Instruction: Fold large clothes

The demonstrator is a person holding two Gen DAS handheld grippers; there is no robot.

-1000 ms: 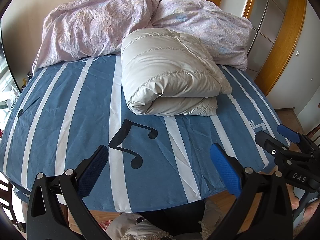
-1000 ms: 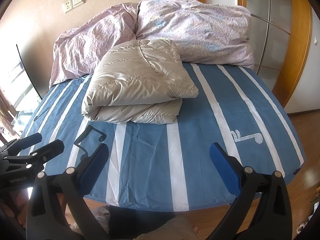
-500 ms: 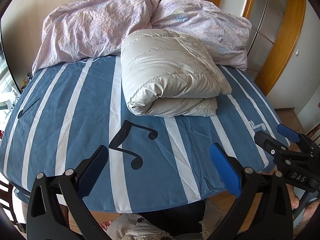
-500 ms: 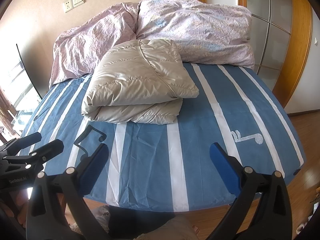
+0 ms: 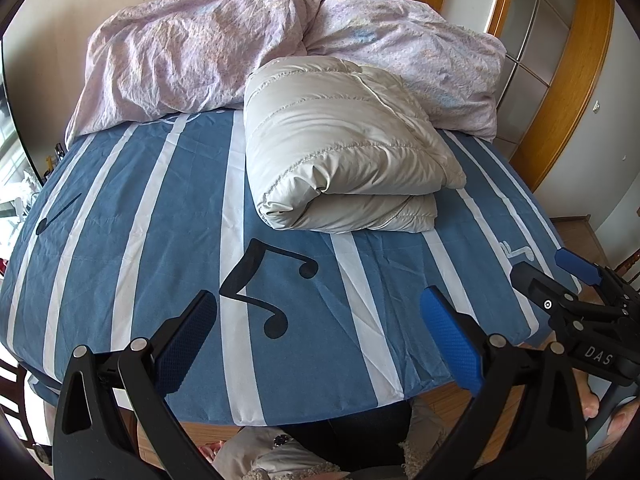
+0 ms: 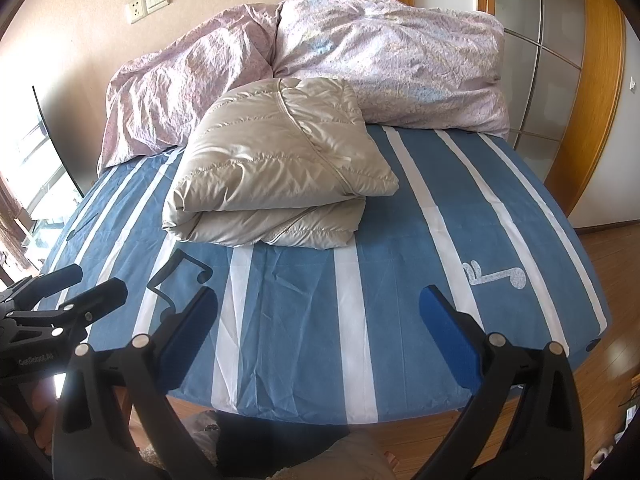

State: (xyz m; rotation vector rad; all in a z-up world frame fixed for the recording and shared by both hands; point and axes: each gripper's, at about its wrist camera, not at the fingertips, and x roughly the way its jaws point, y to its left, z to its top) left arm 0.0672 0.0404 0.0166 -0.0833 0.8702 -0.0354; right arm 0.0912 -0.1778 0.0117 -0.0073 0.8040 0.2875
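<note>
Left wrist view is showing the folded grey down jacket (image 5: 344,160) lying on the blue striped bedsheet (image 5: 120,216), its far edge touching the pink duvet (image 5: 192,52). Nearer than the jacket, the left gripper (image 5: 316,336) and right gripper (image 6: 318,330) are hovering released, holding nothing.

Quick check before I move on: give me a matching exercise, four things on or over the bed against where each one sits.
Things:
1. puffer jacket
2. crumpled duvet
3. black music note
4. left gripper

Places:
A. heaped at the bed's far end
B. printed on the sheet, near edge
C. folded at mid-bed
D. open and holding nothing, over the near edge

Pairs: 1-C, 2-A, 3-B, 4-D
</note>
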